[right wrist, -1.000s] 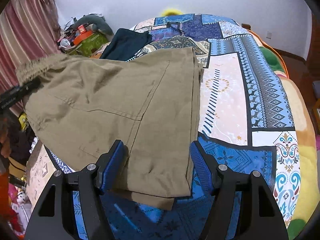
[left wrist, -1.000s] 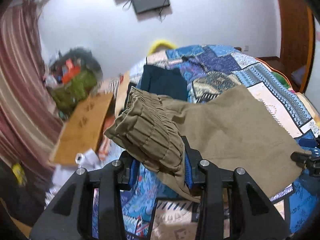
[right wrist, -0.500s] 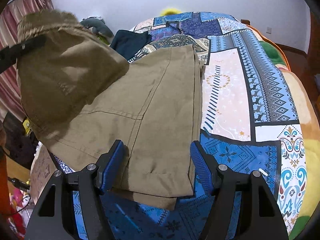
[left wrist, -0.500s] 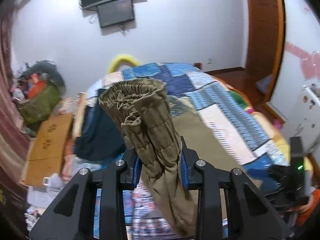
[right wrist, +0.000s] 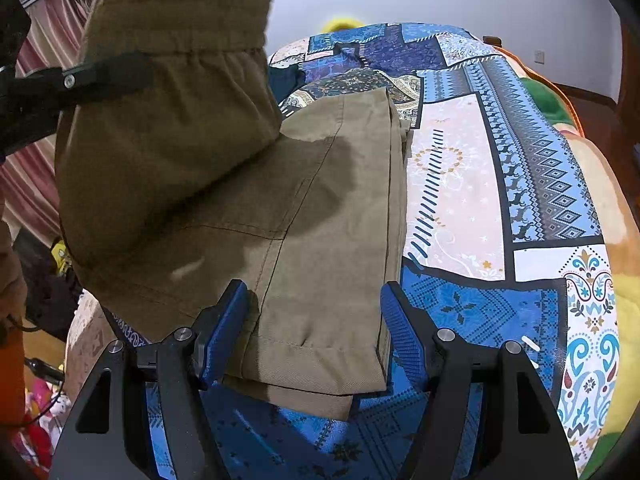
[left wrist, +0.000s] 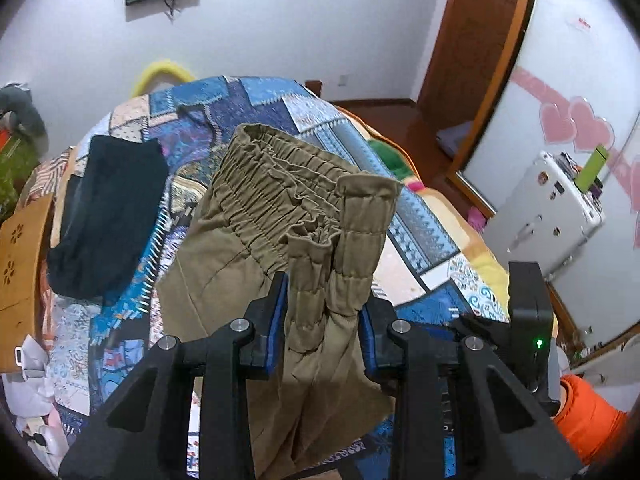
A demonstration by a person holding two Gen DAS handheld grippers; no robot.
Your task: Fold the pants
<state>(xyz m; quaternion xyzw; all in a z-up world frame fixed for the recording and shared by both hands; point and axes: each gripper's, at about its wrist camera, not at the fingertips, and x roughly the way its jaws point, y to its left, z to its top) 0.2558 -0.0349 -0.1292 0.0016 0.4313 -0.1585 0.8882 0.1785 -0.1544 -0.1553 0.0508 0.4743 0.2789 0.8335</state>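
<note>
The olive-green pants [right wrist: 320, 216] lie on the patchwork bed, legs stacked, hems toward me. My left gripper [left wrist: 323, 312] is shut on the elastic waistband [left wrist: 280, 188] and holds it lifted over the legs; it also shows at the left of the right wrist view [right wrist: 100, 76] with the raised waist end [right wrist: 168, 92] hanging from it. My right gripper [right wrist: 314, 328] is open, its blue pads on either side of the leg hems [right wrist: 312, 364], not closed on them. The right gripper body shows in the left wrist view [left wrist: 524, 320].
A dark navy garment [left wrist: 108, 212] lies on the bed's [right wrist: 460, 184] far left. A wooden board [left wrist: 20, 260] and clutter stand left of the bed. A white suitcase [left wrist: 548, 216] and a wooden door [left wrist: 472, 32] are at the right. Striped curtain [right wrist: 36, 176] hangs at the left.
My left gripper has carried the waistband up and over toward the leg hems, swinging right across the bed. The right gripper has stayed open at the hems.
</note>
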